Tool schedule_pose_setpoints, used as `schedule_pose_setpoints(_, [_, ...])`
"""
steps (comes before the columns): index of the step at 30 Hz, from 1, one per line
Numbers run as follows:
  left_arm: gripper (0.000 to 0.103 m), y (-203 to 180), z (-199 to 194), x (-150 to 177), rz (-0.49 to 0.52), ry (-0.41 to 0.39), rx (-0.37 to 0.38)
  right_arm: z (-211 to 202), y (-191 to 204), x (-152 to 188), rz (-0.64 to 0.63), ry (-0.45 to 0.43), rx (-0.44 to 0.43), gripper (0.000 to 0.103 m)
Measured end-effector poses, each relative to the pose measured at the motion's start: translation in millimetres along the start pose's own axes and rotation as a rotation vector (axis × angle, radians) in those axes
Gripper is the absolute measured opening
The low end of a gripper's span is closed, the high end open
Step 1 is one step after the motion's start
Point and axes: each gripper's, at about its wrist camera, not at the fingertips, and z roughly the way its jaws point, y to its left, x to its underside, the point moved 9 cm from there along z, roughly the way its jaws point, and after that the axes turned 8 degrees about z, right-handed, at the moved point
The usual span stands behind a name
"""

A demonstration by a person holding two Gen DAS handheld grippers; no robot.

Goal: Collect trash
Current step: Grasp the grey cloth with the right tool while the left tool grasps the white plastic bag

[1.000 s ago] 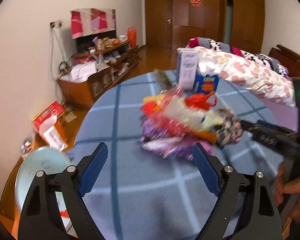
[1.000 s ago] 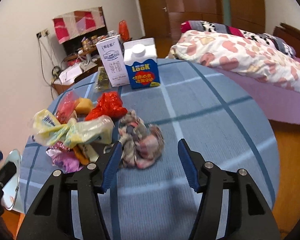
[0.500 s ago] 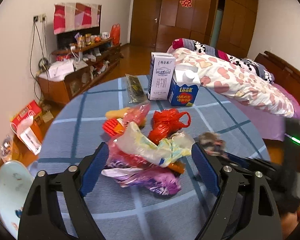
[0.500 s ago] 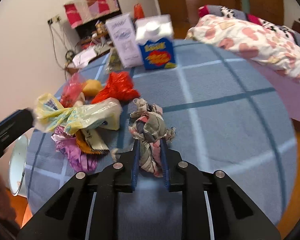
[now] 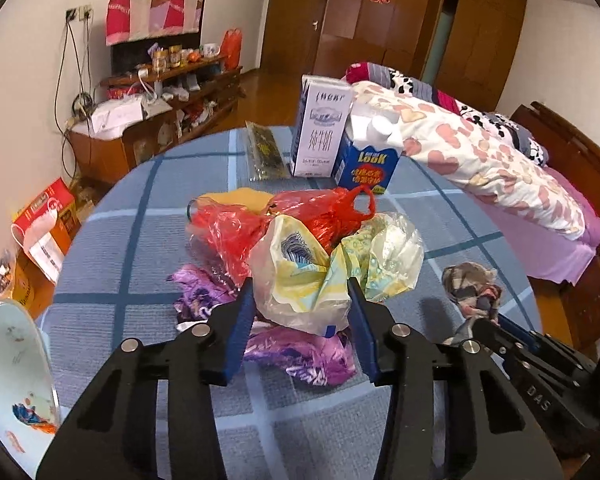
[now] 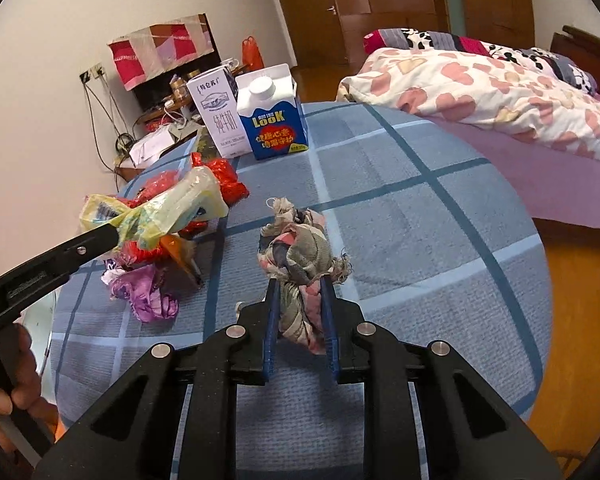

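Observation:
A heap of trash lies on the round table with the blue checked cloth. My left gripper is shut on a yellowish clear plastic bag; the bag also shows in the right wrist view. A red plastic bag and purple wrappers lie under and around it. My right gripper is shut on a crumpled patterned rag, which also shows in the left wrist view at the right.
Two milk cartons, one white and one blue, stand at the table's far side beside a flat dark packet. A pale round bin stands by the table's left edge. A bed lies to the right.
My left gripper moved forward over the heap and shut on the yellowish bag. My right gripper shut on the rag and holds it.

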Motion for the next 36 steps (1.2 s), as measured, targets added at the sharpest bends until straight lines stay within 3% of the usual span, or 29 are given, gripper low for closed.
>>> schedule_pose_setpoints(8, [0.044,9,-57,9,0.012,-0.083,-0.040,-25,15,4,-0.005,-0.062,-0.014,0.021])
schedule_pose_setpoints(19, [0.044,44,-100,41,-0.016,-0.089,-0.140,-49,58,21,-0.075,-0.080,-0.064,0.021])
schedule_pose_setpoints(36, [0.044,82,-140,68,-0.064,-0.103,-0.206,-65,123,44,-0.170,-0.066,-0.134,0.021])
